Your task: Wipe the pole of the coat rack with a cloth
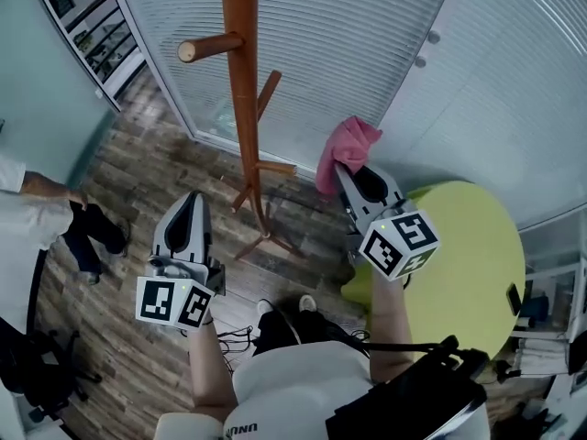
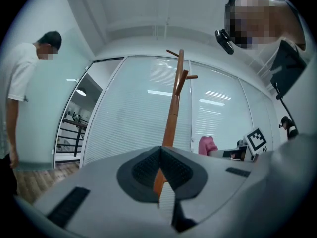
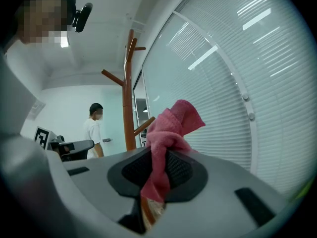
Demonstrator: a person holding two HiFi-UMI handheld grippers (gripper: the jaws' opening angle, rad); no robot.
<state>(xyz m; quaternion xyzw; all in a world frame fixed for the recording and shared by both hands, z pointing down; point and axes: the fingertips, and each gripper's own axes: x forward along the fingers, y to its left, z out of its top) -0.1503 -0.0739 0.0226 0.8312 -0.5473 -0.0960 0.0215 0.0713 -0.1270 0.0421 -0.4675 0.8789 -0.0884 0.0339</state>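
Note:
The brown wooden coat rack pole (image 1: 243, 90) rises from splayed feet on the floor, with pegs jutting left and right. My right gripper (image 1: 345, 172) is shut on a pink cloth (image 1: 347, 147), held to the right of the pole and apart from it. In the right gripper view the cloth (image 3: 171, 128) bunches above the right gripper (image 3: 158, 157), with the pole (image 3: 129, 98) further back on the left. My left gripper (image 1: 193, 200) is shut and empty, left of the pole's lower part. The left gripper view shows the left gripper (image 2: 161, 155) pointing at the pole (image 2: 173, 110).
A glass wall with white blinds (image 1: 367, 53) stands right behind the rack. A yellow-green round table (image 1: 468, 264) is at the right. A person in a white shirt (image 1: 27, 227) stands at the left, near a black chair (image 1: 37, 374). Shelves (image 1: 92, 26) sit far left.

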